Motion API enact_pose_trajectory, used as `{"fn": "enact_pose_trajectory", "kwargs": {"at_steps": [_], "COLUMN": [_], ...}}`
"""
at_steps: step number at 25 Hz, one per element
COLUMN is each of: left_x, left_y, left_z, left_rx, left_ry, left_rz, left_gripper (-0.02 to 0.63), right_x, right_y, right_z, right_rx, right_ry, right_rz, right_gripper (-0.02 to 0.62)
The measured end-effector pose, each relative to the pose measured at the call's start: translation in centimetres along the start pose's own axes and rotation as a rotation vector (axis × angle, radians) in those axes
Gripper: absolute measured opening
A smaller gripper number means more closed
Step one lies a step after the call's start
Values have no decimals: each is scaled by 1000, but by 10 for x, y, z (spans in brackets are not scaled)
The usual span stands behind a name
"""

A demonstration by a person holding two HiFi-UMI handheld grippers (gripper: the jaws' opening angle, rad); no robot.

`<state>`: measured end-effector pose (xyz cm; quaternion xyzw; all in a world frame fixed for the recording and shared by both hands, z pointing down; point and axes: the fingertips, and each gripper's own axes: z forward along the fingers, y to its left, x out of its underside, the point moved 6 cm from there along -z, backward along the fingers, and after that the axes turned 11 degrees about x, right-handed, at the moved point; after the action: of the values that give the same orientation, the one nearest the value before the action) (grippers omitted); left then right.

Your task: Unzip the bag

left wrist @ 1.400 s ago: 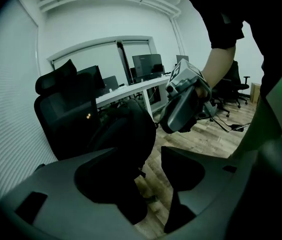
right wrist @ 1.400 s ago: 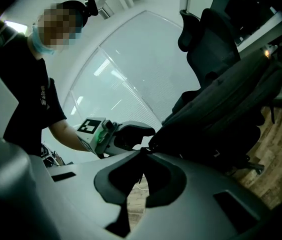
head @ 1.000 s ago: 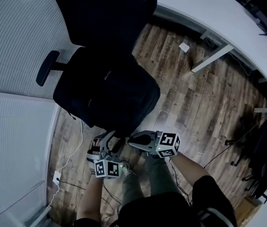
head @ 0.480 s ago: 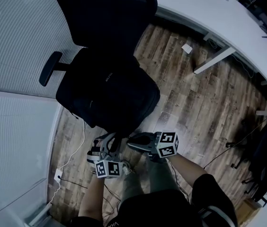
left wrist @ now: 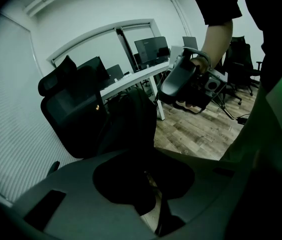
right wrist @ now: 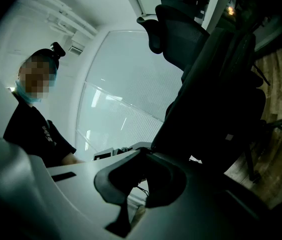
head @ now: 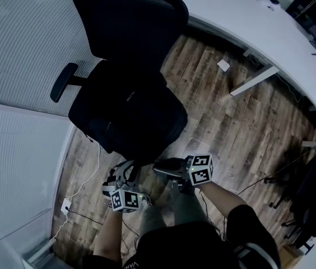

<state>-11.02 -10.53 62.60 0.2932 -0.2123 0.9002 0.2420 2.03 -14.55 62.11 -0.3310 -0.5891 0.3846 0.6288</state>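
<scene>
Bag (head: pixel 127 114) whole in head view only

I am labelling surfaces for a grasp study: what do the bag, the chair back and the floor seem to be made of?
Bag: black matte fabric, probably nylon or polyester; its sides sag softly.
Chair back: dark and matte, perhaps mesh or fabric; no weave shows.
Floor: wood-look planks with brown-grey grain; solid wood or laminate, I cannot tell.

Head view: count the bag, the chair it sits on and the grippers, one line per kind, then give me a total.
Bag: 1
Chair: 1
Grippers: 2 (left gripper, right gripper)
Total: 4
</scene>
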Motion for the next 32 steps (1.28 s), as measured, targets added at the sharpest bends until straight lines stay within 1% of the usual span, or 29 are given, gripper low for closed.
{"fn": "enact_pose_trajectory", "kwargs": {"at_steps": [5, 13, 17, 23, 28, 32], "left_x": [-3, -2, 1, -2, -2, -1], "left_y": [1, 1, 0, 0, 1, 1], "left_z": [-3, -2, -2, 3, 7, 7], "left_rx": [-16, -48, -64, -74, -70, -73], "left_ry": [11, 21, 19, 32, 41, 41], "left_rz": [-53, -115, -137, -156, -173, -190], "left_gripper": [83, 83, 83, 83, 83, 83], "right_x": [-12, -31, -42, -60, -77, -90], "right_y": [-2, -12, -19, -28, -42, -49], "right_z": [-10, -25, -35, -47, -60, -66], "right_rx": [6, -15, -13, -32, -32, -39], "right_ry": [23, 19, 47, 95, 130, 142], "right_rz": [20, 76, 33, 32, 10, 11], "right_gripper": [46, 46, 46, 46, 46, 46]}}
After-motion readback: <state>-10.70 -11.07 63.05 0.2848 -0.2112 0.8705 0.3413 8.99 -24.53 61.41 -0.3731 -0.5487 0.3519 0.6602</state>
